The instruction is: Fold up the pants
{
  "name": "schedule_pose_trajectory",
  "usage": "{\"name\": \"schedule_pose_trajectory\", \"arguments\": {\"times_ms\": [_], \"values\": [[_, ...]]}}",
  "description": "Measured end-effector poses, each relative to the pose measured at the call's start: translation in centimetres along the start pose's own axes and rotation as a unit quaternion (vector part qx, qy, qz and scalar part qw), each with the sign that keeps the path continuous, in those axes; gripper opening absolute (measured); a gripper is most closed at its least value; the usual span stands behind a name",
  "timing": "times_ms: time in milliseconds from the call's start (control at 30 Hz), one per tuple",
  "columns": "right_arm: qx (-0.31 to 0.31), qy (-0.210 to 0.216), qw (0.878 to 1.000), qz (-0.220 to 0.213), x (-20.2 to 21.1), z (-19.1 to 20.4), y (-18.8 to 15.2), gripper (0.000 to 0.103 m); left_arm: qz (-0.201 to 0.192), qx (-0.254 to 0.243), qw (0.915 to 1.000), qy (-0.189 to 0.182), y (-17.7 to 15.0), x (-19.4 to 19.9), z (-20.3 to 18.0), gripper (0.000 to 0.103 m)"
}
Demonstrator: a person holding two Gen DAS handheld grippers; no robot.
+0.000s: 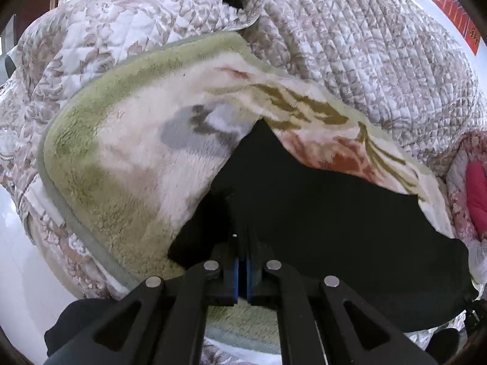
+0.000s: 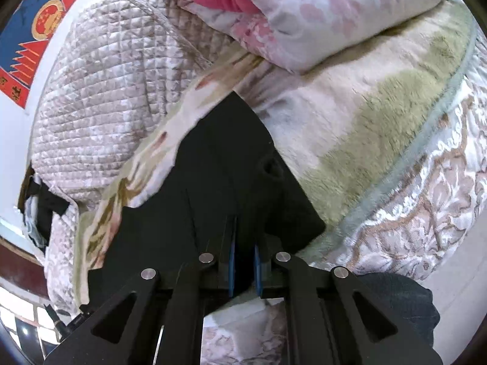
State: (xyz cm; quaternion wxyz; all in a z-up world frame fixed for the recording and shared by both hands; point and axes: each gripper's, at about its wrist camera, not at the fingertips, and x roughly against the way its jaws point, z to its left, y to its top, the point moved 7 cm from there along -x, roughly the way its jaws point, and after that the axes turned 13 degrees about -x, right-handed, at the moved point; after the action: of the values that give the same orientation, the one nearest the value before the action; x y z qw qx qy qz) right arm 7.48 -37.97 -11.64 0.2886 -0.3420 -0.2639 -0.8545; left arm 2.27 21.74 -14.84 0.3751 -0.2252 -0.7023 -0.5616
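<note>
Surface: a bed covered by a plush green-and-cream floral blanket [image 1: 127, 164] laid over quilted beige-patterned bedding [image 1: 365, 45].

Left wrist view, nearest first: left gripper [image 1: 242, 261], blue pads pressed almost together, pinching an edge of the black pants [image 1: 319, 213]. The dark fabric spreads forward and to the right from the jaws, lying on the plush blanket. Beyond it the blanket, then the quilted bedding. Far right edge: a pink floral comforter [image 1: 468, 188].

Right wrist view, nearest first: right gripper [image 2: 244, 261], pads set a little wider apart, with a thick fold of the black pants [image 2: 219, 158] clamped between them. Fabric runs away from the jaws, tapering to a point on the blanket [image 2: 380, 115]. Behind: the folded pink comforter [image 2: 319, 15] resting on the blanket, quilted bedding [image 2: 106, 91] to the left, and a red-and-blue wall hanging [image 2: 36, 24] at the upper left.
</note>
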Motion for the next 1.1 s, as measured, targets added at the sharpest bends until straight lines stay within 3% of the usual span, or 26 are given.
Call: {"name": "schedule_pose_trajectory", "arguments": {"times_ms": [100, 133, 200, 300, 367, 467, 533, 633, 667, 767, 833, 1033, 1100], "values": [[0.015, -0.01, 1.0, -0.003, 0.6, 0.4, 0.1, 0.011, 0.019, -0.004, 0.9998, 0.004, -0.5, -0.5, 0.1, 0.008], [0.022, -0.02, 0.999, -0.014, 1.2, 0.5, 0.3, 0.017, 0.018, -0.004, 0.9997, 0.014, -0.4, -0.1, 0.2, 0.009], [0.039, -0.04, 0.997, -0.046, 2.7, 0.7, 1.0, 0.023, 0.008, -0.004, 0.9996, 0.029, 0.1, 0.7, 0.8, 0.01], [0.07, -0.082, 0.987, -0.116, 5.5, 1.2, 2.4, 0.023, -0.013, 0.003, 0.9985, 0.054, 1.1, 2.3, 1.9, 0.015], [0.093, -0.078, 0.984, -0.133, 6.0, 2.4, 2.9, 0.024, -0.031, -0.003, 0.9975, 0.063, 2.3, 3.2, 1.8, 0.017], [0.169, -0.066, 0.977, -0.115, 3.6, 5.2, 2.2, 0.024, -0.05, -0.019, 0.9976, 0.044, 3.9, 3.5, 0.0, 0.027], [0.201, -0.058, 0.974, -0.09, 1.2, 6.0, 1.6, 0.024, -0.056, -0.041, 0.9972, 0.026, 4.9, 3.0, -2.1, 0.028], [0.176, -0.113, 0.978, -0.025, -3.3, 2.6, 1.3, 0.024, -0.054, -0.069, 0.9962, -0.005, 5.7, 1.0, -5.1, 0.028], [0.154, -0.096, 0.983, -0.032, -3.0, 2.4, 1.7, 0.024, -0.044, -0.072, 0.9964, -0.007, 5.6, 0.0, -5.4, 0.028], [0.166, -0.108, 0.978, -0.068, -1.6, 3.5, 2.7, 0.024, 0.013, -0.063, 0.9979, -0.008, 4.2, -2.9, -5.0, 0.028], [0.177, -0.088, 0.978, -0.07, -1.3, 4.9, 3.2, 0.024, 0.029, -0.068, 0.9973, 0.002, 3.7, -4.0, -4.6, 0.028], [0.231, -0.059, 0.97, -0.039, -5.7, 9.7, 3.5, 0.024, -0.002, -0.106, 0.9938, -0.032, 6.2, -4.3, -8.1, 0.028], [0.238, -0.081, 0.967, -0.046, -7.6, 9.7, 4.2, 0.024, -0.005, -0.124, 0.9916, -0.038, 6.8, -5.3, -9.4, 0.028]]}}
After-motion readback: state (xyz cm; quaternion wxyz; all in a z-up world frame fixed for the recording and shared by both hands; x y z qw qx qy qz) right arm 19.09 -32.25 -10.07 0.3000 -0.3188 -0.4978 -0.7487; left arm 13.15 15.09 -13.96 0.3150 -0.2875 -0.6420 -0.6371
